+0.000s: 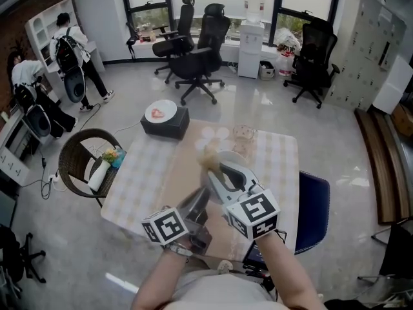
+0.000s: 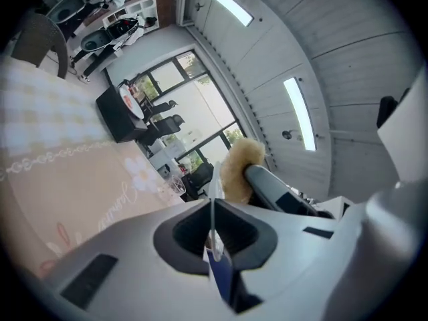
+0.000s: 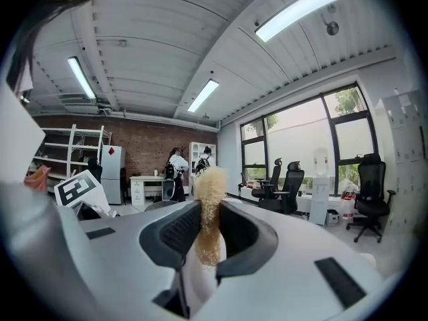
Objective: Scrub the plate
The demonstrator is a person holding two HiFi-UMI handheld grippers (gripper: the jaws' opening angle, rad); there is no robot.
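Above checked table [image 1: 139,173], left gripper [image 2: 212,236] clamps plate [image 1: 235,158], right gripper [image 3: 204,229] clamps scrubber [image 3: 209,192].

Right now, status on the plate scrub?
Left gripper shut on plate, seen edge-on. Right gripper shut on tan scrubber, close beside the plate; contact unclear. Nothing between them in view.
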